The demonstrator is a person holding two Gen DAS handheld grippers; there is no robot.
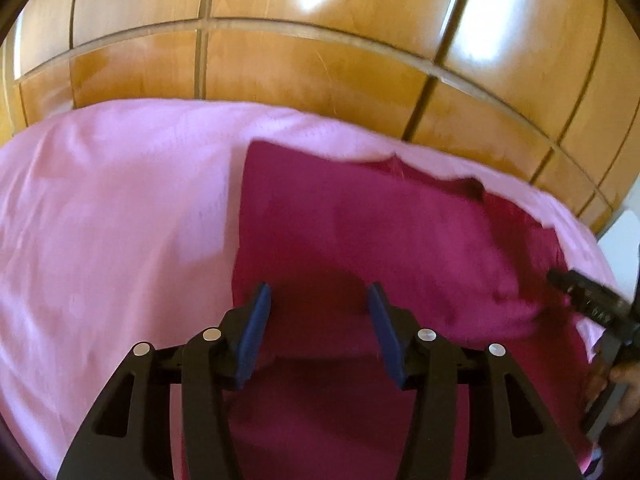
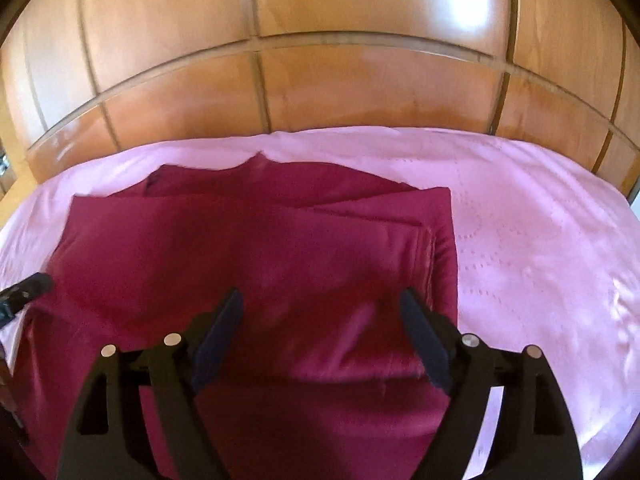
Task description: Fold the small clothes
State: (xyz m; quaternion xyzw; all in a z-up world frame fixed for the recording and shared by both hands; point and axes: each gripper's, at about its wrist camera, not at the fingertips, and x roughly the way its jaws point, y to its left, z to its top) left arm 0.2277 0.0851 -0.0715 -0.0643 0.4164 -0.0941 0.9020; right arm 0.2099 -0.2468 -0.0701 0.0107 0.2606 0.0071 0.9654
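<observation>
A dark crimson garment [image 1: 360, 232] lies partly folded on a pink bedsheet [image 1: 112, 208]. My left gripper [image 1: 319, 288] hovers over the garment's near left part. Its blue pads [image 1: 256, 320] stand apart with only flat cloth below them, so it is open. In the right wrist view the same garment [image 2: 248, 248] shows layered folds along its right edge. My right gripper [image 2: 321, 294] is open wide above that near right part, pinching nothing. The right gripper's tip [image 1: 580, 296] reaches in at the garment's right edge, and the left gripper's tip [image 2: 28, 288] shows at the left edge.
A glossy wooden panelled wall [image 1: 320, 60] rises just behind the bed's far edge. The pink sheet [image 2: 540, 240] stretches bare to the right of the garment. A person's hand [image 1: 624, 376] holds the right gripper's handle. Something white [image 1: 624, 232] stands past the bed's right corner.
</observation>
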